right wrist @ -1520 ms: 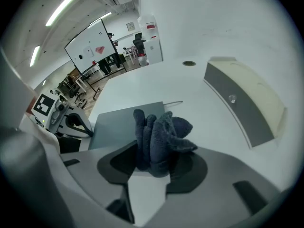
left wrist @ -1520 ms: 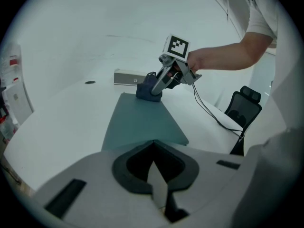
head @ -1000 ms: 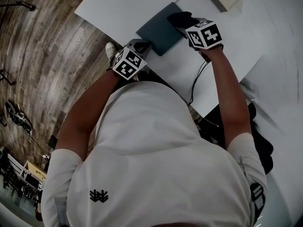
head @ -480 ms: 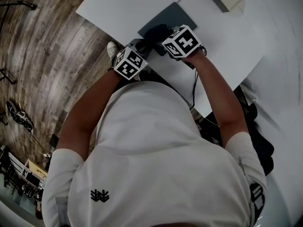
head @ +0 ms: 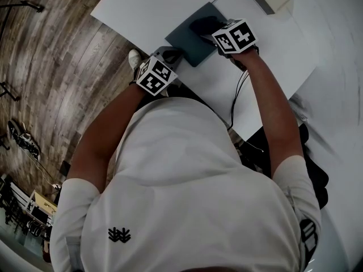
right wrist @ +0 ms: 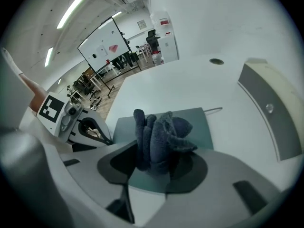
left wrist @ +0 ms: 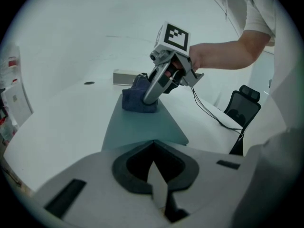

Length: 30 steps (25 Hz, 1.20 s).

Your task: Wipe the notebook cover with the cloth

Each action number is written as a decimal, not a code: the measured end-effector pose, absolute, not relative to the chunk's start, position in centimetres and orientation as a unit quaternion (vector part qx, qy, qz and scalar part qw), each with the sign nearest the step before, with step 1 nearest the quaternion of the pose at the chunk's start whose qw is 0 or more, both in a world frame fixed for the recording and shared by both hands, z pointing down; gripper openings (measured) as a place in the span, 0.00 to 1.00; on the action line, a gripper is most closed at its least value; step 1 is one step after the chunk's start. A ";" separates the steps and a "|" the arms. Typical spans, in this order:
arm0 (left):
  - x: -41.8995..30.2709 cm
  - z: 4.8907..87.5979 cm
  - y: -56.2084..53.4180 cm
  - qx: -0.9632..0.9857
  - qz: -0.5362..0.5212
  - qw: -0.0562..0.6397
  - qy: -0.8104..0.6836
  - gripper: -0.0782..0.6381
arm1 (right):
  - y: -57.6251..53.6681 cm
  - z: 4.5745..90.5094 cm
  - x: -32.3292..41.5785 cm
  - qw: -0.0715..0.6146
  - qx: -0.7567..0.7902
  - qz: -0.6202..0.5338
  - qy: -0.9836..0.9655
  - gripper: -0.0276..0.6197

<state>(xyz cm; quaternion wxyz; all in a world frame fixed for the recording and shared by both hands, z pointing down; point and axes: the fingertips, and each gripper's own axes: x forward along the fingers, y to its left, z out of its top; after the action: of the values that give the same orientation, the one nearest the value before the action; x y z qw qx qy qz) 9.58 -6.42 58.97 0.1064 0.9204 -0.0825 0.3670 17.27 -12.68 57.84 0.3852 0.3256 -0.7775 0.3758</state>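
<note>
Two tools work here: our right tool (right wrist: 154, 172) is clamped on the dark blue fleecy cloth (right wrist: 159, 137), pressed onto the flat teal notebook (left wrist: 142, 125); our left tool (left wrist: 153, 167) seems pinched shut on its near edge. If that pinch slips, the notebook may skate across the white tabletop (head: 164, 7). No containers show.

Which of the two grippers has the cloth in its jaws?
The right gripper, shut on the dark cloth atop the notebook; the left gripper holds none.
</note>
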 end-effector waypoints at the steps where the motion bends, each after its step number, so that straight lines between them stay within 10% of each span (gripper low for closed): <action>1: 9.6 59.0 -6.4 0.920 0.367 0.107 -0.082 0.12 | -13.0 57.8 18.0 0.386 0.333 0.376 -0.774 0.30; 17: 9.8 59.1 -6.3 0.919 0.370 0.112 -0.075 0.12 | -16.3 57.8 25.5 0.418 0.425 0.340 -0.727 0.30; 30: 9.8 59.0 -6.3 0.920 0.370 0.107 -0.071 0.12 | -11.2 56.3 12.1 0.410 0.280 0.350 -0.794 0.30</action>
<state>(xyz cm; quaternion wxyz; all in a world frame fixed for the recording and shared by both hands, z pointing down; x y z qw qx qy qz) 9.76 -6.29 58.98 0.1071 0.9202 -0.0706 0.3699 12.10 -11.22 56.27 0.4103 0.2802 -0.7940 0.3503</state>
